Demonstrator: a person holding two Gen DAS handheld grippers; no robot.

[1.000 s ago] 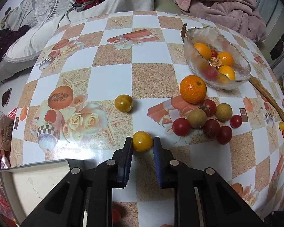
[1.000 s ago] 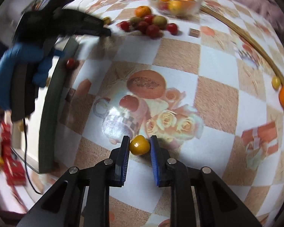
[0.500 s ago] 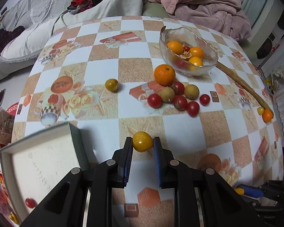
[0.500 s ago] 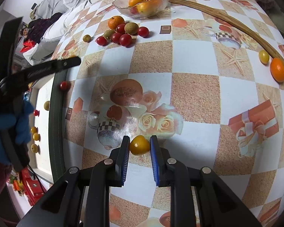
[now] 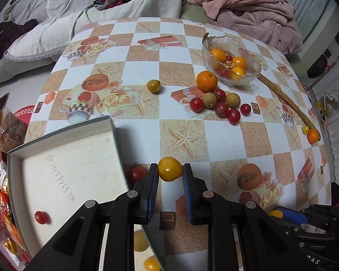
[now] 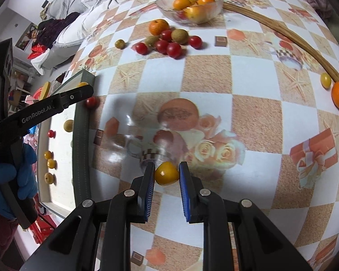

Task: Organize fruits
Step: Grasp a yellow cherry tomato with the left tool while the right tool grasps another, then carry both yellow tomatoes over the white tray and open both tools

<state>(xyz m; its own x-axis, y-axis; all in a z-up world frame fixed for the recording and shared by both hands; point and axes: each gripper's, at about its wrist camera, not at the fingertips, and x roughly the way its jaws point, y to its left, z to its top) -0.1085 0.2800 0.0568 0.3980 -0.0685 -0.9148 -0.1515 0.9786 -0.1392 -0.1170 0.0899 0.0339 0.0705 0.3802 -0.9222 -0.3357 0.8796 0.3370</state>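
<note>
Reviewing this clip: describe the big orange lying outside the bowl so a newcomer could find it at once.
Start at the glass bowl on the far side of the checkered table. Just in front of its near rim lies the orange, at the top of a cluster of red cherry tomatoes and tan fruits. It is the largest fruit there, with dimpled skin.

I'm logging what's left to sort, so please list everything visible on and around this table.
glass bowl: one, clear, far side, holding orange and red fruits
mandarin: one, orange, beside the bowl
cherry tomatoes: five, red, clustered by the mandarin
longans: two, brown, in that cluster
olive fruit: one, yellow-green, alone mid-table
loose tomato: one, red, beside the tray's wall
tray: one, white, grey rim, near left, small fruits inside
wooden stick: one, tan, curved, right side, two small fruits at its end
left tongs: one, black, shut on yellow fruit
right tongs: one, black, shut on second yellow fruit
</note>
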